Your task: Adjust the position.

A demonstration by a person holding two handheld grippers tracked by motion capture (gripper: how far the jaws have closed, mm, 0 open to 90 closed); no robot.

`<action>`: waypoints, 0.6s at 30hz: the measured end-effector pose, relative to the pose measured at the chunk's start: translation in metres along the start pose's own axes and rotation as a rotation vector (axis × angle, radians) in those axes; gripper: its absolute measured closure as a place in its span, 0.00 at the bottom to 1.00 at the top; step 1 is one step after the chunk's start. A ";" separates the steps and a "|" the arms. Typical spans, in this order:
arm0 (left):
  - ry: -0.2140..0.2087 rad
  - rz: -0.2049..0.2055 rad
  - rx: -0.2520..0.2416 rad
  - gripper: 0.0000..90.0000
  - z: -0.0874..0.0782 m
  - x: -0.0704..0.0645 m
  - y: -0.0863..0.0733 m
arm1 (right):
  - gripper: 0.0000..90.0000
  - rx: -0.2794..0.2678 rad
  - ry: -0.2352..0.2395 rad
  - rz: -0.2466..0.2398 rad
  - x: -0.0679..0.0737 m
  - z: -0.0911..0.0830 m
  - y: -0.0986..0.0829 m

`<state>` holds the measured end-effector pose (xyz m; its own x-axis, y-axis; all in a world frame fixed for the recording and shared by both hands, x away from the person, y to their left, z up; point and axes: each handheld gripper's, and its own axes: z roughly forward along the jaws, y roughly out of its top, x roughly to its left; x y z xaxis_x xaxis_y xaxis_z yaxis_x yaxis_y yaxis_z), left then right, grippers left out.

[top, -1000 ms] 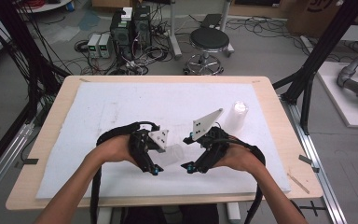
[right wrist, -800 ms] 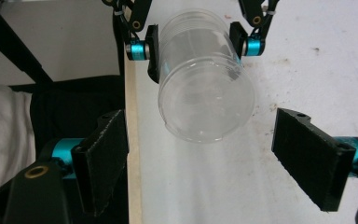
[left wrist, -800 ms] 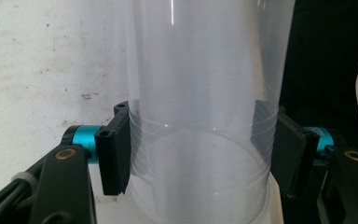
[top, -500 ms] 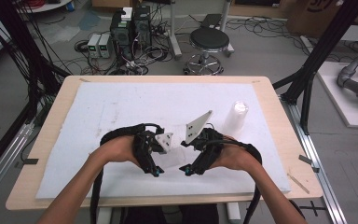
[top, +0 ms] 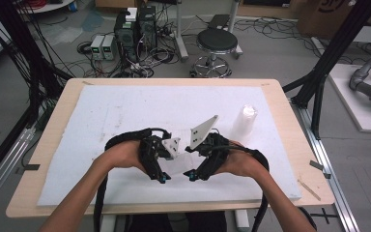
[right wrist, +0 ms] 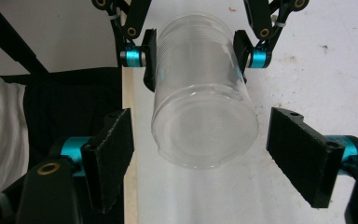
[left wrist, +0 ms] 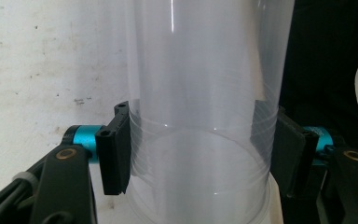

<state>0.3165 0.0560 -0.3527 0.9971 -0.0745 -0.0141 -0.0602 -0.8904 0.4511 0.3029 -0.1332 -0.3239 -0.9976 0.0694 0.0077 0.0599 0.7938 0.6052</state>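
A clear plastic cup (left wrist: 200, 116), ringed near its rim as if several are nested, is clamped between the black pads (left wrist: 116, 149) of my left gripper (left wrist: 200, 154), which is shut on it. In the right gripper view the cup (right wrist: 203, 107) points its base at the camera. My right gripper (right wrist: 205, 154) is open, its jaws standing either side of that base without touching, and the left gripper (right wrist: 193, 56) holds the cup farther up. In the high view both hands meet near the table's front, left gripper (top: 163, 176) and right gripper (top: 193, 173) with the cup (top: 176, 166) between them.
A white foam mat (top: 125, 111) covers the wooden table (top: 299, 145). A second clear cup (top: 245, 118) stands upright at the right of the mat. The table's front edge (right wrist: 128, 116) lies just under the cup. A stool and computers stand on the floor beyond.
The right hand and its gripper have shifted slightly left, closer to the left gripper and the cup. The left gripper has stayed in place.
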 end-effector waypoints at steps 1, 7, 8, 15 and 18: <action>0.000 -0.001 -0.002 0.37 0.000 0.000 0.000 | 0.27 -0.001 0.000 -0.007 -0.001 0.001 0.000; -0.003 0.005 -0.009 0.38 0.000 0.000 0.001 | 0.34 -0.011 -0.001 -0.014 -0.001 0.003 0.001; -0.005 0.007 -0.011 0.38 0.000 0.000 0.001 | 0.36 -0.009 -0.004 -0.014 -0.001 0.003 0.001; -0.001 0.001 -0.008 0.38 -0.001 0.000 0.001 | 0.46 -0.015 0.004 -0.014 -0.001 0.005 0.001; -0.002 0.000 -0.005 0.38 -0.001 0.000 0.001 | 0.47 -0.014 0.002 -0.015 -0.002 0.006 0.001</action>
<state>0.3170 0.0557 -0.3519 0.9970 -0.0760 -0.0160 -0.0604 -0.8880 0.4559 0.3049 -0.1295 -0.3281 -0.9984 0.0563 0.0004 0.0446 0.7861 0.6165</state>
